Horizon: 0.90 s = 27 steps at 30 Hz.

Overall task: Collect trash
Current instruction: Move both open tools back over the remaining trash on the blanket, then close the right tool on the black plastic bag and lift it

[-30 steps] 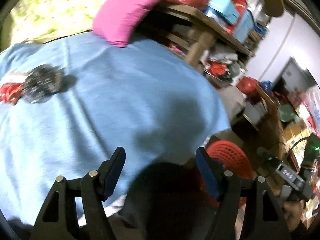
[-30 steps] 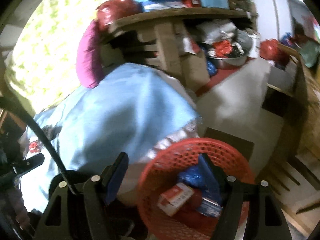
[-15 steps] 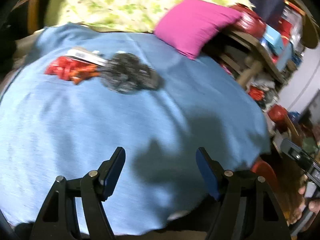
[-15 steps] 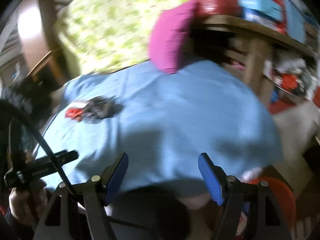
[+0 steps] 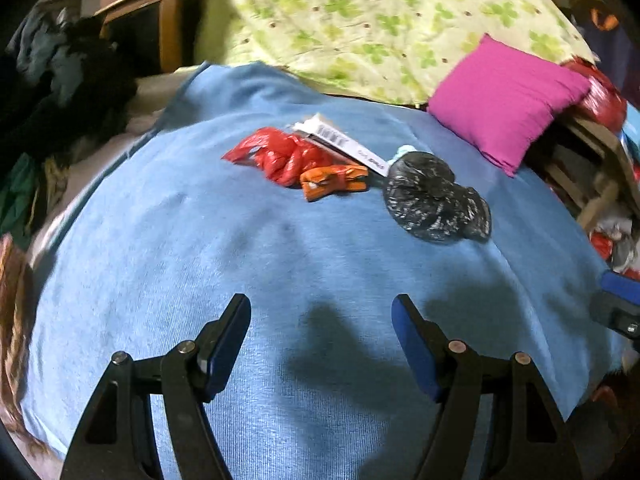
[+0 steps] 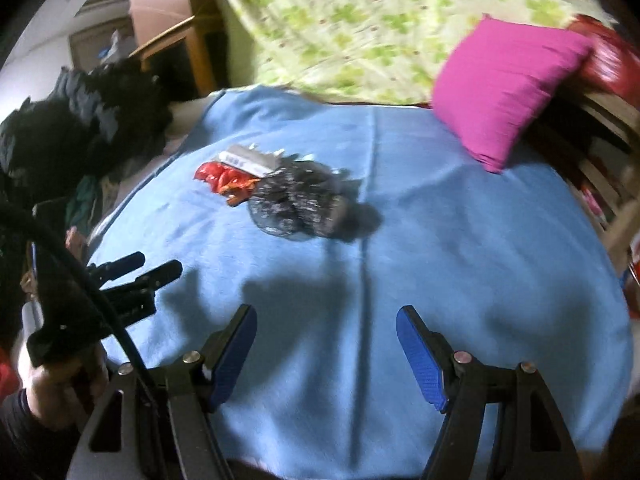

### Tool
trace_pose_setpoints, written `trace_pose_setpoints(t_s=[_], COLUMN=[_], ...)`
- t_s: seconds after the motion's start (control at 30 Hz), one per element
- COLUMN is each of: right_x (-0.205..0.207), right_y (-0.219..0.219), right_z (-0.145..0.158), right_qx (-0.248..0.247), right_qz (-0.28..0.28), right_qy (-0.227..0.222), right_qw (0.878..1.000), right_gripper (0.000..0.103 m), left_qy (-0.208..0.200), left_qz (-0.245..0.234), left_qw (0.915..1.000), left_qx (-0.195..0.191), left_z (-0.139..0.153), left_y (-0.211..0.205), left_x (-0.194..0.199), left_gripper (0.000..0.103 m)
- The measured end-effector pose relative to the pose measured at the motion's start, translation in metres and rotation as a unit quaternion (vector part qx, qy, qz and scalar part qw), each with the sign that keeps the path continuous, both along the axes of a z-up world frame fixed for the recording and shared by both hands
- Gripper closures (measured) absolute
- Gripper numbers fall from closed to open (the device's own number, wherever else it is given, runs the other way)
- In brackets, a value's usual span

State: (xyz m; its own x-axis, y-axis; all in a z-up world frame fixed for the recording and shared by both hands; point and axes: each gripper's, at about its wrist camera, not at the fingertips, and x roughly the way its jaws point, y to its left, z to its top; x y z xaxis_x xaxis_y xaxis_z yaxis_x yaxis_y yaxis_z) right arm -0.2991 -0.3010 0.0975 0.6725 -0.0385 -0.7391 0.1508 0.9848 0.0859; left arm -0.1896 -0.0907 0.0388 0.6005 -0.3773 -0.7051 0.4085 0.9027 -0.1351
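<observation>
Black tool [image 5: 321,310], blue pads [image 5: 412,350]

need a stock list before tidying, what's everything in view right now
blanket: one, light blue, spread over the surface under everything
crumpled bag: one, black, on the blanket, right end of the trash cluster
crumpled wrapper: one, red, left end of the cluster
small wrapper: one, orange, in front of the red one
flat packet: one, white with dark print, behind the red wrapper
cushion: one, magenta, far right edge of the blanket
sheet: one, pale with green flowers, behind the blanket
dark clothes: pile, far left
left tool: open, empty, over the blanket
right tool: open, empty, over the blanket
</observation>
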Motion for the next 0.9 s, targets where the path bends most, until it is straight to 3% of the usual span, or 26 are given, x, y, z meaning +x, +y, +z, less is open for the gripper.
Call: trace_pose_setpoints(t_s=[0.23,0.4,0.9], right_x=[0.075,0.127,0.187], right_y=[0.017,0.012,0.006], right_z=[-0.008,-0.021,-0.058], right_qx=[-0.032,-0.03,-0.07], right_qz=[0.041,0.036,0.047], right_qy=[0.011,0.025,0.062], right_qw=[0.999,0.999,0.994], right_gripper=[0.027,0.027,0.027], left_qy=[0.021,0.031,0.063], left_qz=[0.004,0.01,0.018], left_qw=[0.9998,0.9994,0.9975], left_qx=[-0.001,-0.01,-0.028], left_z=[-0.007,-0.01,-0.018], left_y=[0.002,0.002,0.004], left_x=[0.003,0.006,0.016], left_gripper=[0.03,0.03,0.03])
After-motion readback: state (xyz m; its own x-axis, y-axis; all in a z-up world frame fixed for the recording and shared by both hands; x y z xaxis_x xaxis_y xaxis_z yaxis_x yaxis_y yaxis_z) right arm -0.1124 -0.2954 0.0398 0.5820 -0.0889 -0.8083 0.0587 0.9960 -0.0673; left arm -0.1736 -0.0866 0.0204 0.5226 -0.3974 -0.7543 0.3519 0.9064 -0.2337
